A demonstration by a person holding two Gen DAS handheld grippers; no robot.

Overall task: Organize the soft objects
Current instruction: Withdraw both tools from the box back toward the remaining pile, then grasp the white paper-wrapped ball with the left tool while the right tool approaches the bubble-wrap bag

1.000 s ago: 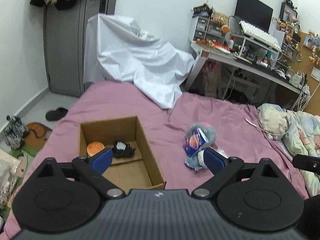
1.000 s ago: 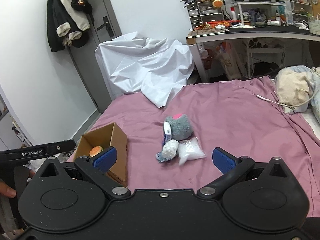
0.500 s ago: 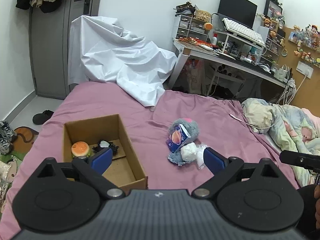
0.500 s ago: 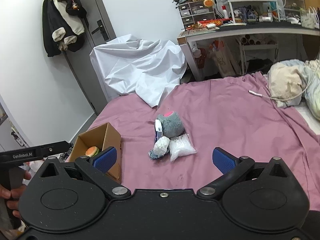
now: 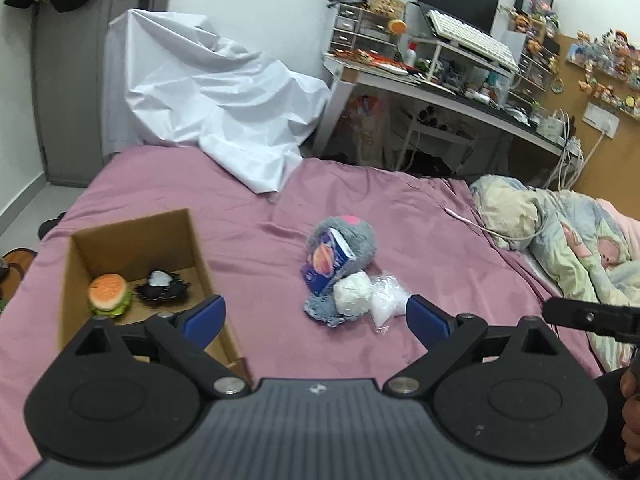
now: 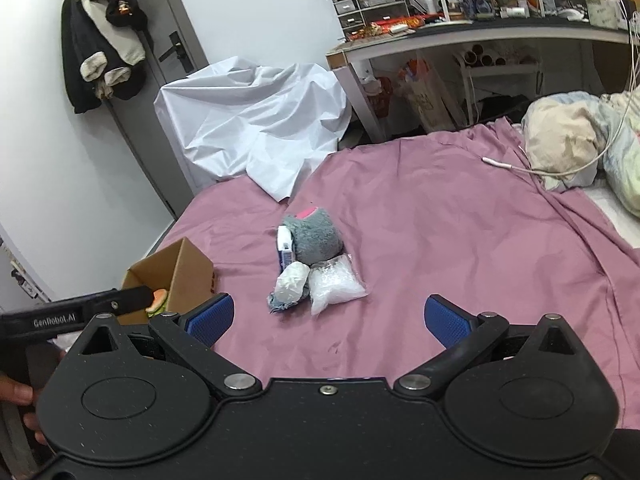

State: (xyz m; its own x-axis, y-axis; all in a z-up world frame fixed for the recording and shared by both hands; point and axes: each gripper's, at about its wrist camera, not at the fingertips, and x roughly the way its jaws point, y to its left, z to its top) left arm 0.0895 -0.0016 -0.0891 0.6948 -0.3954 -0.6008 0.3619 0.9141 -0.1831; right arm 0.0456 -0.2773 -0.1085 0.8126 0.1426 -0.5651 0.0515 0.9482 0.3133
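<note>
- "GenRobot.AI" — white letters on the black handle of the left gripper (image 6: 60, 322), seen at the left edge of the right wrist view.
- The blue box (image 5: 329, 266) leaning on the grey plush toy (image 5: 352, 240) carries an orange round picture and some print — too small and blurred to read.
- Packets and bottles on the desk (image 6: 460, 34) bear labels, none clear enough to read.
</note>
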